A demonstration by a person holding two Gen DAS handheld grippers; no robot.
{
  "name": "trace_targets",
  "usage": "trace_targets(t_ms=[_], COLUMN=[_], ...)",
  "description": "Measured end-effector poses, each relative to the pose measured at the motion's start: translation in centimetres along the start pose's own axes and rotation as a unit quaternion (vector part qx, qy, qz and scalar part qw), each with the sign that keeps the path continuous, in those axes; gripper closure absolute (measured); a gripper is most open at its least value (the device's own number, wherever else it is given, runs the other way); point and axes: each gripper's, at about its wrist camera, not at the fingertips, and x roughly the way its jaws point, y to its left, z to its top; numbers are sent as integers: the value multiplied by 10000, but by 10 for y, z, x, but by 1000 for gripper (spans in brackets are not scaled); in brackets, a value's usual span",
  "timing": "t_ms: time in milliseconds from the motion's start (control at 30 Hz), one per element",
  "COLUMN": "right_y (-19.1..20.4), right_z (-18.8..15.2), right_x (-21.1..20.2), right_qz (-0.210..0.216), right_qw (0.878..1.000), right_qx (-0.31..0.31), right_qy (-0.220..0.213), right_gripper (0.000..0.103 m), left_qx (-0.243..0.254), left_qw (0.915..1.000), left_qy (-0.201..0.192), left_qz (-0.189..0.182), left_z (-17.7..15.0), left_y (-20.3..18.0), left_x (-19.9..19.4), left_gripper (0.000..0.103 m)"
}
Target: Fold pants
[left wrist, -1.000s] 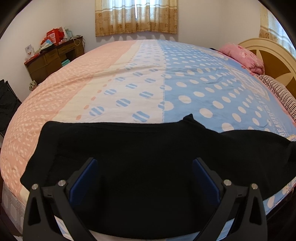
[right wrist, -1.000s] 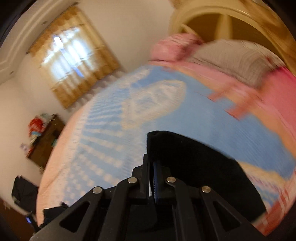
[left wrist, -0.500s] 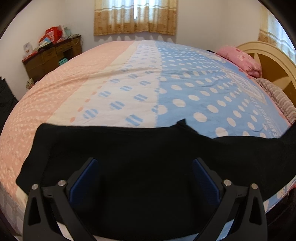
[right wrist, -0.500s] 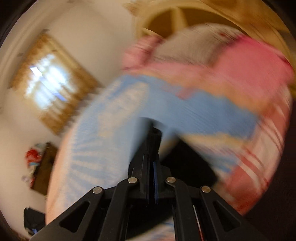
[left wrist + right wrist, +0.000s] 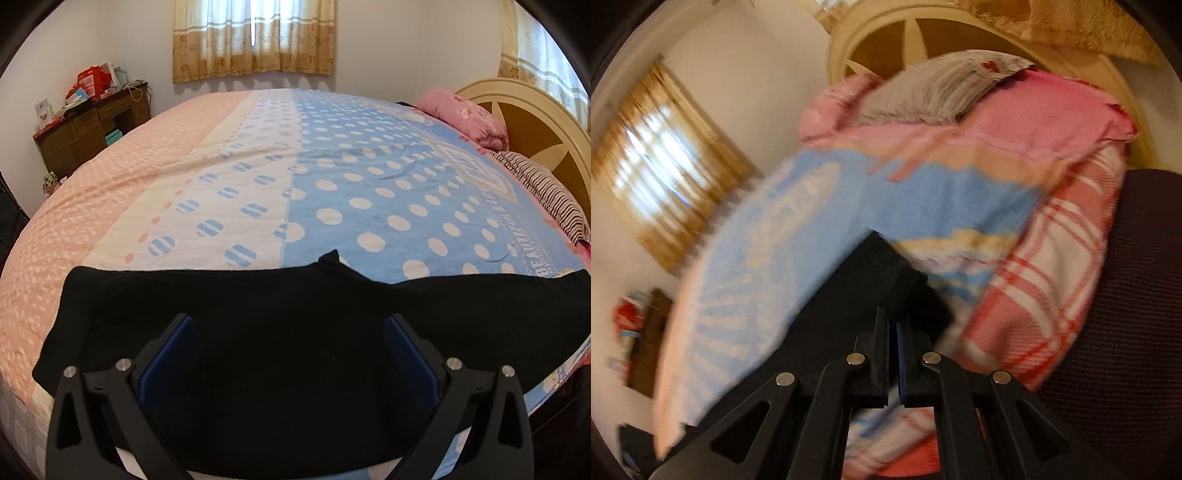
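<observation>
Left wrist view: the black fabric pants (image 5: 280,332) lie flat across the lower frame on the pink, white and blue dotted bedspread (image 5: 332,192), beneath the wide-open, empty left gripper (image 5: 288,354). In the right wrist view, lower centre, the right gripper (image 5: 892,325) is clamped together, pinching the pants' edge.

Left hand-held gripper (image 5: 288,354) jaws wide apart, nothing between the blue pads (image 5: 168,356), over black fabric pants (image 5: 288,325) spread flat across the near edge of the polka-dot-quilted bed (image 5: 332,177).
</observation>
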Motion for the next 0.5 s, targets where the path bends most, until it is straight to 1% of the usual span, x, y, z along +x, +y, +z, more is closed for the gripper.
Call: trace_targets(t_ms=[67,100,133,200,233,267,300,333,367,433,467,500], right_y=[1,0,-3,-16,-23,-27,-27,-17,-7,27,44,62], right_z=[1,1,1,-2,-5,-12,-18,-25,-29,-37,-40,-42], right_x=[-1,-2,-4,-11,-17,-26,-36,-48,-54,-62,-62,-61], right_qz=[89,154,231,373,441,406,178,-256,-471,-614,-823,-1243], right_qw=[9999,9997,9992,9955,9907,9855,9831,9837,9853,9888,9872,9799], right_qx=[96,152,300,869,1283,1613,1730,1576,1336,462,2,-491], right_qy=[-65,-97,-96,-77,-145,-341,-562,-825,-958,-1277,-1368,-1484], right_gripper=[101,99,99,98,97,94,92,92,92,92,92,92], left_qx=[60,84,115,171,191,212,250,281,316,381,415,450], left_qw=[10000,9999,9999,9998,9997,9996,9995,9994,9993,9991,9989,9988], left_qy=[-23,-19,-6,39,57,73,85,87,87,96,108,119], left_qz=[-57,-71,-88,-127,-139,-151,-165,-166,-162,-155,-164,-175], left_z=[0,0,-1,-5,-6,-8,-11,-12,-14,-17,-18,-19], left_y=[-3,-5,-6,-9,-10,-11,-12,-12,-13,-15,-16,-18], left_x=[-1,0,0,2,2,2,2,2,2,2,3,3], left_gripper=[0,0,0,0,0,0,0,0,0,0,0,0])
